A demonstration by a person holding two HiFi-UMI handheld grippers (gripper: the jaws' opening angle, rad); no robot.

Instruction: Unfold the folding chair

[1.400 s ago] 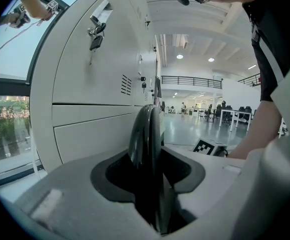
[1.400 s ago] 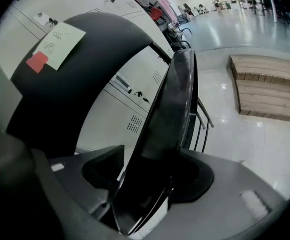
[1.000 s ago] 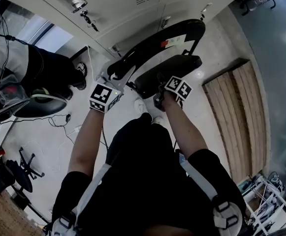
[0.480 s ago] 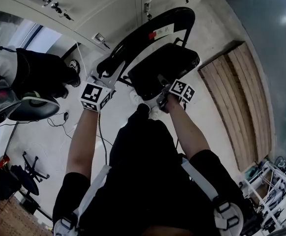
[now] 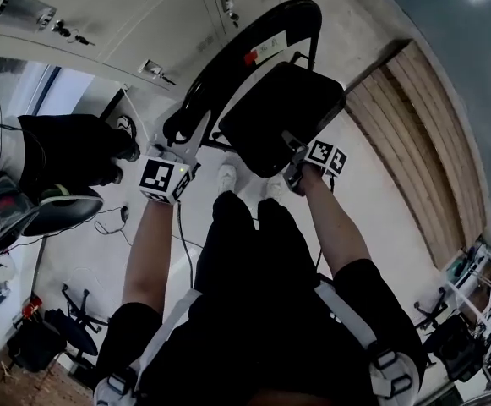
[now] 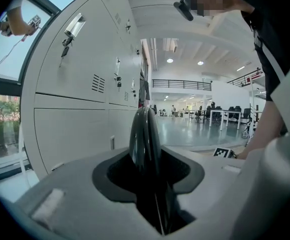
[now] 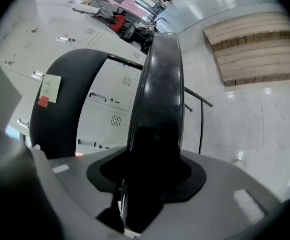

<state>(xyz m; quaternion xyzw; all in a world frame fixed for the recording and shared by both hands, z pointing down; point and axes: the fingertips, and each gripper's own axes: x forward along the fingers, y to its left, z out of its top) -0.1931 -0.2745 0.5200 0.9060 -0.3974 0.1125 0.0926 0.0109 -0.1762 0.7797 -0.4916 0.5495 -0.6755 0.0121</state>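
Folding chair (image 5: 258, 74) status: partly opened. Over the last second the seat (image 5: 283, 117) has swung down and away from the backrest (image 5: 237, 57). The gap between them is now wider, and more of the seat's face shows in the head view. I judge the unfolding to be under way but not finished, since the seat does not yet look level.

Position: the chair stands on the pale floor (image 5: 397, 227) at 12 o'clock from the shoes (image 5: 227, 176), with the lockers (image 5: 101, 24) behind it at 11 o'clock.

Left gripper (image 5: 186, 140): I have its jaws clamped on the backrest's lower end, at 9 o'clock of the seat. In the left gripper view the black edge stands upright and fills the gap between the pads.

Right gripper (image 5: 294, 157): I have its jaws clamped on the seat's near rim, at 5 o'clock of the seat. In the right gripper view the rim runs straight up from the jaws, and the backrest curves at 10 o'clock.
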